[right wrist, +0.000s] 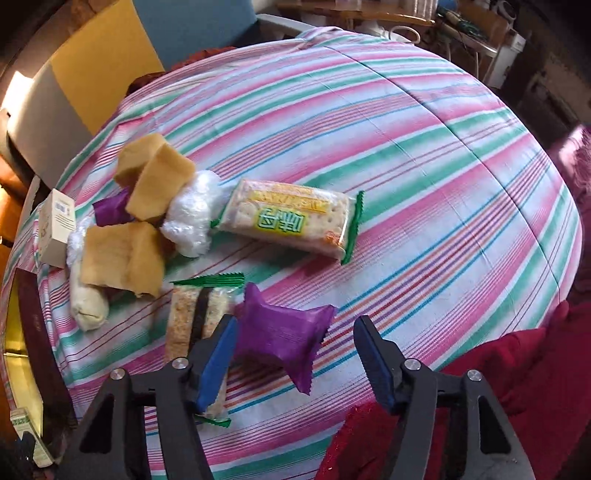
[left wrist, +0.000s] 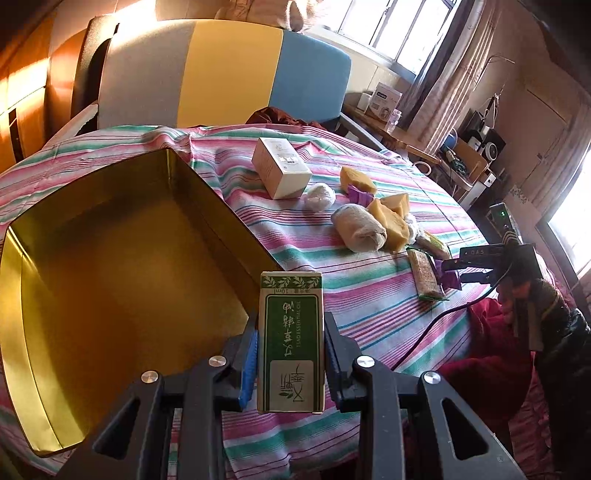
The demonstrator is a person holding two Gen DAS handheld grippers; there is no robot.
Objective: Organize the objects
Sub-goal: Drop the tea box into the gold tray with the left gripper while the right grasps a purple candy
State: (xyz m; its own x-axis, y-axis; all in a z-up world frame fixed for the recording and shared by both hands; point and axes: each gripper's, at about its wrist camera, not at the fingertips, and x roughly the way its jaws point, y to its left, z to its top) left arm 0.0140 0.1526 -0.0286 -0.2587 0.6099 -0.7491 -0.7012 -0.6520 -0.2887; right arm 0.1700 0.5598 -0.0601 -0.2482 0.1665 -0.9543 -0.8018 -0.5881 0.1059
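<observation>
Grippers over a striped table [right wrist: 424,155]. The left gripper [left wrist: 290,354] pinches a green carton [left wrist: 291,339] upright, just right of the gold tin [left wrist: 110,266], whose open mouth lies to its left. The right gripper [right wrist: 295,354], pointing steeply down, stands spread around a purple packet [right wrist: 282,336]; the left pad touches it, the right stands clear. The packet's long axis runs across the gap. No earlier view shows jaw motion.

A grey, yellow and blue chair [left wrist: 229,74] stands behind the worktop; windows [left wrist: 391,26] and curtains [left wrist: 454,85] beyond; cluttered shelf [left wrist: 472,147].
</observation>
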